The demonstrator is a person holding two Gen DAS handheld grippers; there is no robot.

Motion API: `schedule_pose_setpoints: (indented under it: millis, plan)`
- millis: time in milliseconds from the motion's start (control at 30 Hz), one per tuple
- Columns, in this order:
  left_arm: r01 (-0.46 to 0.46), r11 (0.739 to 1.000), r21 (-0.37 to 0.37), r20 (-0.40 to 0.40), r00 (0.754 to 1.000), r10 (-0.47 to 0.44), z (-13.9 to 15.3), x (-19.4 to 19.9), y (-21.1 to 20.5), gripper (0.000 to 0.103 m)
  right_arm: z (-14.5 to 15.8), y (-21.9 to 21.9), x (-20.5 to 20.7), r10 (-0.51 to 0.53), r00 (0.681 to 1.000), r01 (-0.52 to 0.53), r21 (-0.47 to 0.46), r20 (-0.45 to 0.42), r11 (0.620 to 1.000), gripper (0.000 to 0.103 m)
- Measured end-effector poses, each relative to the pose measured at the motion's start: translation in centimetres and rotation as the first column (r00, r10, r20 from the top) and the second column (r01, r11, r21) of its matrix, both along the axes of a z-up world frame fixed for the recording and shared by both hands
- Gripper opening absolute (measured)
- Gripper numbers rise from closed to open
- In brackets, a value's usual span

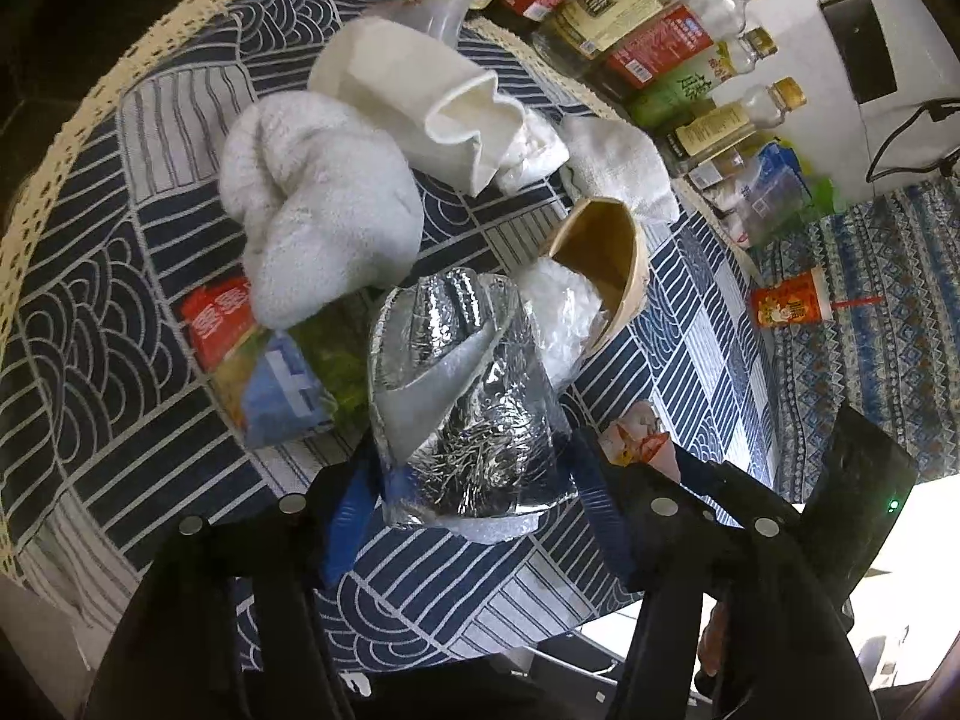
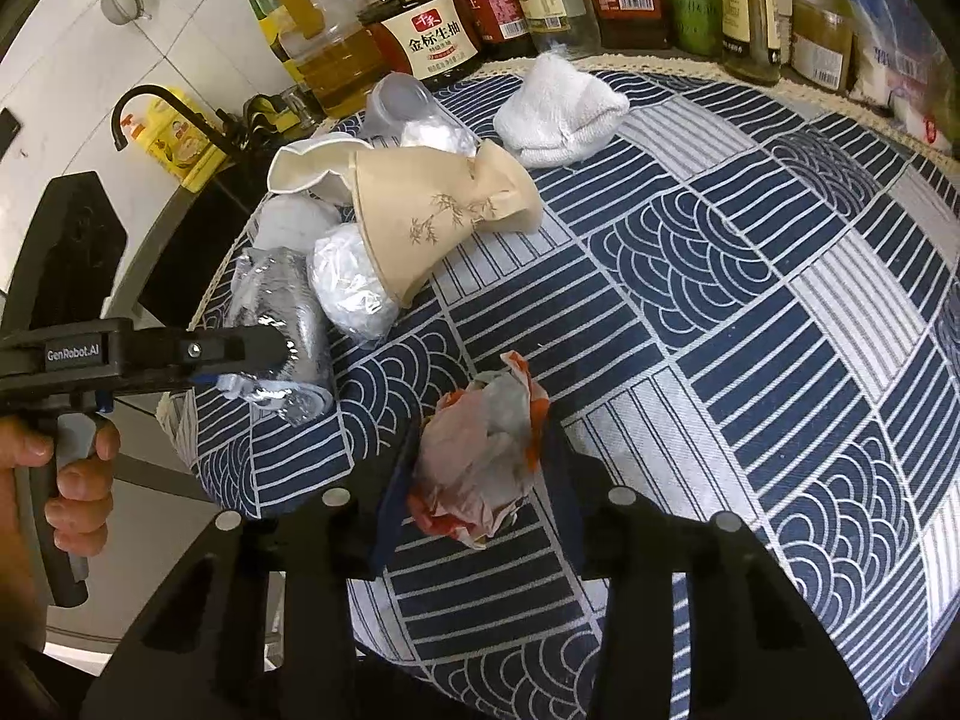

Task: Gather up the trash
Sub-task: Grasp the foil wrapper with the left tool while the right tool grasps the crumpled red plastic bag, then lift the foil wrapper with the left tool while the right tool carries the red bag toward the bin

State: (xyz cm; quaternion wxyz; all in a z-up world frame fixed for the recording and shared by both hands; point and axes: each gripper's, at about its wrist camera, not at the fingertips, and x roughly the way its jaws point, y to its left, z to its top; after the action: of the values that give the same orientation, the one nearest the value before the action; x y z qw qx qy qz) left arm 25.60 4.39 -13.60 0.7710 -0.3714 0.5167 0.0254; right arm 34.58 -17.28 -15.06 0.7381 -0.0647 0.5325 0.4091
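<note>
My left gripper (image 1: 474,480) is shut on a crumpled silver foil pouch (image 1: 462,396), held just over the blue-and-white patterned cloth (image 1: 120,312); the pouch also shows in the right wrist view (image 2: 282,330) with the left gripper's finger across it. My right gripper (image 2: 477,468) is shut on a crumpled red-and-white paper wrapper (image 2: 486,456), also visible in the left wrist view (image 1: 636,438). A squashed tan paper cup (image 2: 432,210) (image 1: 606,264), a white plastic wad (image 2: 354,282), a white paper cup (image 1: 414,102), and white cloths (image 1: 312,198) (image 2: 558,114) lie on the cloth.
Sauce and oil bottles (image 2: 432,30) line the back edge. A colourful snack packet (image 1: 264,360) lies left of the pouch. A clear plastic cup (image 2: 396,102) lies near the bottles. A white appliance (image 1: 864,48) stands at right, a small red carton (image 1: 792,306) beyond the cloth edge.
</note>
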Motion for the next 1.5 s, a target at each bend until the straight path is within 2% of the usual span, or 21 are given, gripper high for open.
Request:
schedule_pose_setpoints:
  millis: [167,533,1067,1500]
  plan:
    - [0.012,1.0,0.008,0.017,1.0,-0.013,0.6,-1.0,-0.2,0.059,0.3,-0.1,-0.8,-0.012,1.0,0.012,-0.014,0.015,1.0,0.04]
    - [0.039,0.999,-0.005,0.079,0.996,-0.039,2.7,-4.2,-1.0,0.059,3.2,-1.0,-3.7,-0.062,0.994,0.063,-0.011,0.09,0.998,0.039]
    - [0.117,0.993,0.018,0.147,0.982,-0.118,5.6,-10.1,-2.9,0.059,6.6,-2.2,-10.5,-0.137,0.979,0.132,0.041,0.153,0.99,0.039]
    - [0.112,0.994,0.015,0.184,0.976,-0.113,6.3,-15.8,-2.1,0.059,8.1,-1.7,-16.5,-0.148,0.971,0.141,0.053,0.189,0.989,0.039]
